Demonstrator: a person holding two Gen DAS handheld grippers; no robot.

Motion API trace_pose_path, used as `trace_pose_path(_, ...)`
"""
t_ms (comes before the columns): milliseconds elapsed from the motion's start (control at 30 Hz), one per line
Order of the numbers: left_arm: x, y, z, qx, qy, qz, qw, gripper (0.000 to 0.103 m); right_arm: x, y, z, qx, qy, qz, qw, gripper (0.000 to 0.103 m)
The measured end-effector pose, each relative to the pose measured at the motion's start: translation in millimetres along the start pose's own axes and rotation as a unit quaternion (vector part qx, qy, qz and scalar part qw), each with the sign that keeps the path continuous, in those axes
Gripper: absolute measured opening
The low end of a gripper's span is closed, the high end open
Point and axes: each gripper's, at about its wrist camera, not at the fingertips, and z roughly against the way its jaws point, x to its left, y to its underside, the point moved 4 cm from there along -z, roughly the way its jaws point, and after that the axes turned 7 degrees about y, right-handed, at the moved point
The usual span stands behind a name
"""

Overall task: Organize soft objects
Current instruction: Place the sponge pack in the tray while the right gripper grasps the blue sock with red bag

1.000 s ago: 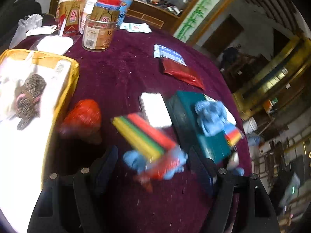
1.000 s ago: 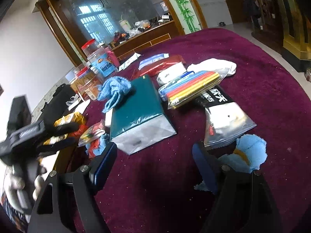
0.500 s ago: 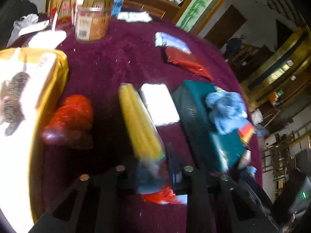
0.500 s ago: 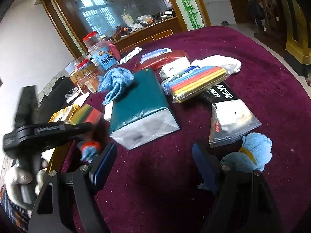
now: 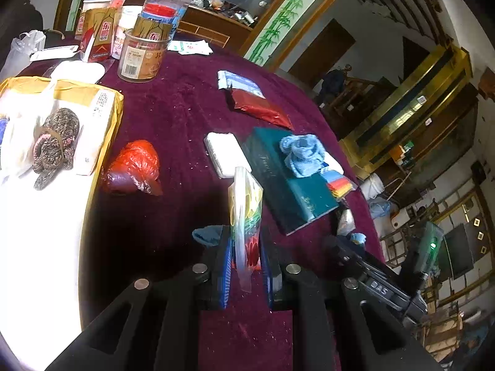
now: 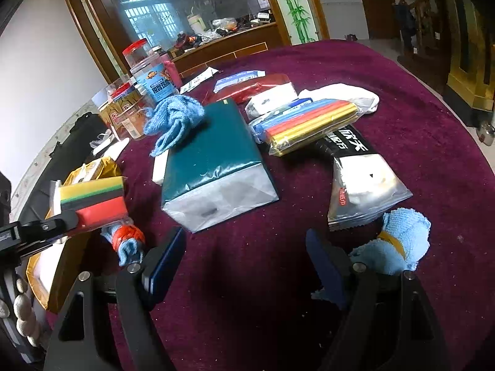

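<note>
My left gripper (image 5: 244, 256) is shut on a clear bag of coloured strips (image 5: 246, 210), held edge-on above the maroon tablecloth (image 5: 173, 117). In the right wrist view the same bag (image 6: 92, 198) shows its yellow, green and red bands at the left. A blue and red cloth (image 6: 126, 241) lies under it. My right gripper (image 6: 244, 247) is open and empty above the cloth. A blue cloth (image 6: 399, 241) lies by its right finger. Another blue cloth (image 5: 303, 154) sits on a teal box (image 5: 287, 182).
A yellow mailer bag (image 5: 102, 105) with a patterned sock (image 5: 55, 142) lies at the left. A red plastic bundle (image 5: 133, 167), a white packet (image 5: 225, 154), a second bag of coloured strips (image 6: 309, 126), a black and silver pouch (image 6: 359, 182) and jars (image 5: 142, 58) stand around.
My left gripper closed on the bag of coloured strips and lifted it, turning it edge-on. The right gripper stayed open and nearly still.
</note>
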Motion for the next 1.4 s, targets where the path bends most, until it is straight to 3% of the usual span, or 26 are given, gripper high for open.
trace_pose_path(200,3.8,3.8,48.7,-0.050,0.043,0.013,0.9977,0.015,13.5,1.0,6.8,0.005,0.001,0.027,1.000,0.079)
trace_pose_path(267,11.8,9.7,70.1,-0.065,0.055,0.021,0.9962,0.015,36.9,1.2,16.1,0.017,-0.041,0.042,0.998,0.079)
trace_pose_path(333,23.4,15.8,87.0,-0.074,0.056,0.028,0.9953,0.015,64.7,-0.3,20.1,0.021,-0.055,0.081,0.995,0.079)
trace_pose_path(433,51.6,23.9,107.5,-0.083,0.041,0.050,0.9944,0.015,111.2,-4.3,10.5,0.030,-0.052,0.155,0.986,0.079)
trace_pose_path(567,87.3,29.2,126.2,-0.086,0.016,0.091,0.9920,0.015,152.0,-8.3,-27.4,0.043,-0.003,0.234,0.971,0.079)
trace_pose_path(767,118.7,17.6,131.3,-0.072,-0.039,0.102,0.9915,0.015,158.2,-5.9,-65.2,0.072,0.037,0.258,0.963,0.078)
trace_pose_path(800,123.5,17.4,130.1,-0.071,-0.047,0.103,0.9911,0.015,159.8,-4.1,-64.8,0.075,0.034,0.256,0.963,0.072)
trace_pose_path(833,127.5,14.1,127.5,-0.070,-0.057,0.102,0.9907,0.017,161.6,-2.6,-63.4,0.079,0.028,0.255,0.963,0.064)
trace_pose_path(867,130.9,10.6,123.6,-0.066,-0.068,0.097,0.9907,0.023,163.7,-0.9,-62.1,0.082,0.023,0.253,0.964,0.038)
trace_pose_path(900,134.4,8.6,119.3,-0.060,-0.085,0.092,0.9903,0.028,164.3,2.5,-60.2,0.096,0.015,0.248,0.964,0.035)
trace_pose_path(967,141.5,10.4,114.8,-0.054,-0.104,0.098,0.9883,0.048,164.3,3.8,-56.1,0.095,0.019,0.244,0.965,0.034)
trace_pose_path(1167,151.1,30.1,120.2,-0.053,-0.085,0.120,0.9876,0.055,164.8,-7.3,-30.9,0.083,-0.003,0.208,0.975,0.034)
trace_pose_path(1300,152.2,36.1,154.5,-0.107,-0.098,0.125,0.9815,0.063,188.2,-20.1,-5.8,0.072,-0.062,0.188,0.978,0.034)
trace_pose_path(1400,153.6,45.1,182.5,-0.154,-0.087,0.140,0.9743,0.070,217.7,-20.4,5.0,0.084,-0.119,0.178,0.973,0.034)
